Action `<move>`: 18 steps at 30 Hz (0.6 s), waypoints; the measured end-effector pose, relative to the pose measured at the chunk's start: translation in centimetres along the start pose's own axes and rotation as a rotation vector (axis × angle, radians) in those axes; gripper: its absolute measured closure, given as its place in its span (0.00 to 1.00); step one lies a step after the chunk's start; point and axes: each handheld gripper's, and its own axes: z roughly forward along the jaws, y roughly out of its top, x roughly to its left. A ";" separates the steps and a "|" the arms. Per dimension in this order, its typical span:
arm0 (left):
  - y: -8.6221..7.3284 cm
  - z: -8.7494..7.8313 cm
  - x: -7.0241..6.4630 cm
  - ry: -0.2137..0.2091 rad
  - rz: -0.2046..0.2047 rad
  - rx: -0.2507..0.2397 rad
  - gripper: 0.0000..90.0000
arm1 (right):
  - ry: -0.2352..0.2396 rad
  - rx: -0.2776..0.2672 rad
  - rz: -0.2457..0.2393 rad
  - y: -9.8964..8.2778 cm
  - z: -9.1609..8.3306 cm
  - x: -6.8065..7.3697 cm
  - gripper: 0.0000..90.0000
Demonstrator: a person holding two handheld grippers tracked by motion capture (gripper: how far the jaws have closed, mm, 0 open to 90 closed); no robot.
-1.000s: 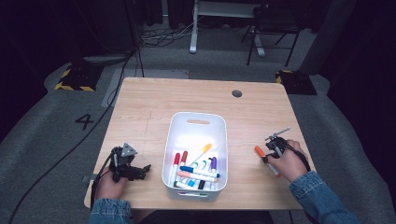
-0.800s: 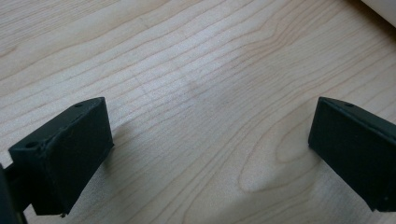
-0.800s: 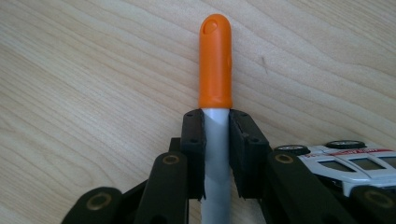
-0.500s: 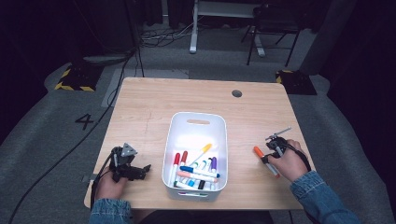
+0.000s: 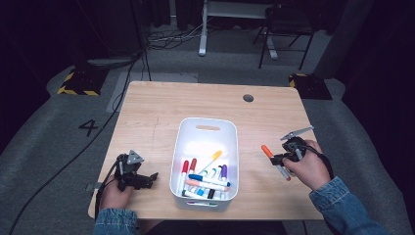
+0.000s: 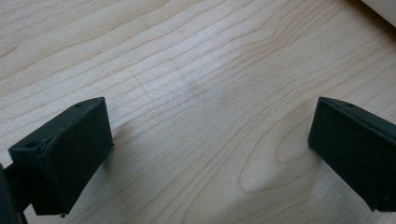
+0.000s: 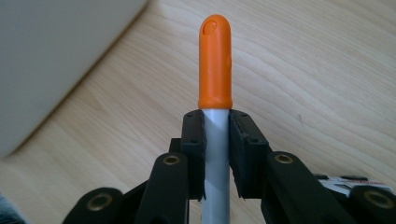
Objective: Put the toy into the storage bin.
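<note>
Right now my left gripper (image 5: pixel 147 179) rests by the table's (image 5: pixel 161 105) near left corner, jaws wide apart over bare wood, while my right gripper (image 7: pixel 216 122) near the right edge is clamped on the orange-capped marker (image 7: pixel 215 65), just below its cap. It looks light, stiff and smooth, so I'd judge a barrel hold best. Mid-table, toward the near edge, the white bin (image 5: pixel 208 128) holds more markers.

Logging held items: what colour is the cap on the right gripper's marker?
Orange cap, clearest in the right gripper view.
</note>
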 end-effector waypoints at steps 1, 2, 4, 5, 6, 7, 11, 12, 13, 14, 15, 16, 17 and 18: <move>0.0 0.0 0.0 0.001 0.001 -0.001 0.00 | 0.007 -0.013 -0.004 0.2 -0.3 0.2 0.86; 0.0 0.0 0.0 0.000 0.001 0.000 0.00 | 0.011 -0.022 -0.010 0.4 -0.6 0.5 0.86; 0.0 0.0 0.0 0.000 0.001 0.000 0.00 | 0.021 -0.034 -0.025 0.7 -1.1 1.0 0.86; 0.0 0.0 0.0 0.001 0.001 -0.001 0.00 | 0.028 -0.040 -0.032 0.9 -1.4 1.4 0.86; 0.0 0.0 0.0 0.001 0.001 0.000 0.00 | 0.033 -0.047 -0.040 1.1 -1.6 1.7 0.86; 0.0 0.0 0.0 0.001 0.002 -0.001 0.00 | 0.040 -0.053 -0.048 1.3 -1.9 1.9 0.86; 0.0 0.0 0.0 0.000 0.001 0.000 0.00 | 0.069 -0.076 -0.078 2.0 -2.7 3.1 0.86; 0.0 0.0 0.0 0.001 0.000 0.000 0.00 | 0.073 -0.082 -0.091 2.1 -3.0 3.4 0.86; 0.0 0.0 0.0 0.001 0.000 -0.001 0.00 | 0.079 -0.088 -0.094 2.3 -3.2 3.7 0.86; 0.0 0.0 0.0 0.001 0.000 -0.001 0.00 | 0.082 -0.089 -0.103 2.5 -3.4 4.0 0.86; 0.0 0.0 0.0 0.001 0.000 0.000 0.00 | 0.089 -0.091 -0.112 2.7 -3.6 4.3 0.86; 0.0 0.0 0.0 0.001 0.000 -0.001 0.00 | 0.091 -0.096 -0.125 2.9 -3.8 4.5 0.86; 0.0 0.0 0.0 0.001 0.000 -0.001 0.00 | 0.098 -0.102 -0.122 3.2 -4.0 4.9 0.86; 0.0 0.0 0.0 0.001 0.000 -0.001 0.00 | 0.102 -0.102 -0.132 3.4 -4.1 5.1 0.86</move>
